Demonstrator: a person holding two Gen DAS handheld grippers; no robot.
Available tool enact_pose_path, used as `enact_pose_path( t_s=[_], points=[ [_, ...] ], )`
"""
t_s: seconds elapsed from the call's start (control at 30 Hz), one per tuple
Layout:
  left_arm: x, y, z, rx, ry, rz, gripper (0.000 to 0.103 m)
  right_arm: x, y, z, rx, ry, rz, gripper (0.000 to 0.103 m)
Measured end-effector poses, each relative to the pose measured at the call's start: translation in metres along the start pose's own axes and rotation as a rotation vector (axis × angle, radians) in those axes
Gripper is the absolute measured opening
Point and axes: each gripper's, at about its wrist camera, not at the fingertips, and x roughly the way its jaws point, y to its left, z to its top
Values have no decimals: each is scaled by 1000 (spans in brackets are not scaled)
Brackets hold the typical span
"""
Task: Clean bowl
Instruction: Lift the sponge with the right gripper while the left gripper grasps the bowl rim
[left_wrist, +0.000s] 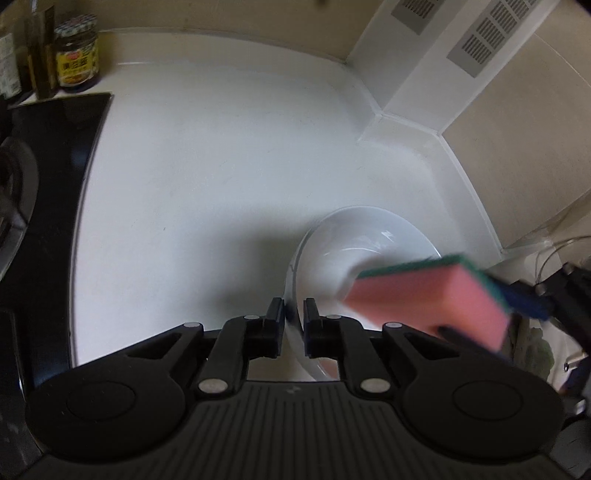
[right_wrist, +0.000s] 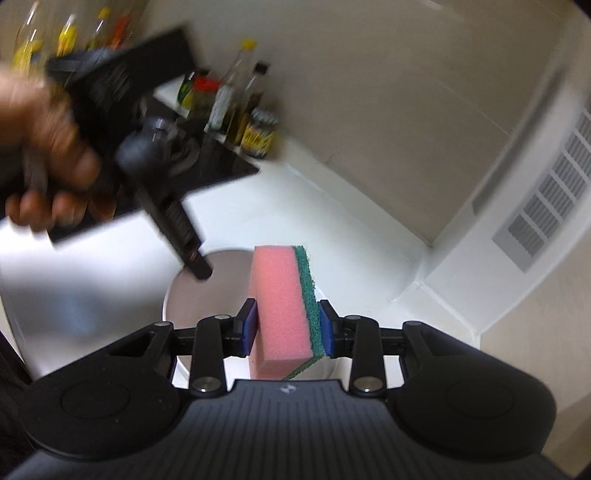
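On the white counter (left_wrist: 207, 177) in the kitchen corner, the white bowl (left_wrist: 354, 240) sits tipped, its near rim pinched by my left gripper (left_wrist: 293, 317). My right gripper (right_wrist: 287, 326) is clamped on the pink-and-green sponge (right_wrist: 280, 306), poised at the bowl's mouth. To scrub well, I judge I should keep the rim hold firm and press the green face against the inner wall in sweeps.

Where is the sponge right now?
The sponge is clamped upright in the right claw, green scrub side to the right, over the white bowl whose rim the left claw grips, on the counter.
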Motion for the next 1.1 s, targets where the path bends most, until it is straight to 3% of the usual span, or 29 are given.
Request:
enact_pose_path(
  t_s=[0.4,0.67,0.87,1.1],
  points=[
    [13,-2,27,108,15,-3,5,-6,23,7,-45,24,222,27],
    [-1,5,1,7,-18,4,8,-9,39,4,-270,47,215,27],
    [-4,-2,-6,43,-18,48,9,0,43,12,-324,43,226,27],
    [-1,-2,1,38,-17,28,5,-3,43,9,-425,55,234,26]
  ],
)
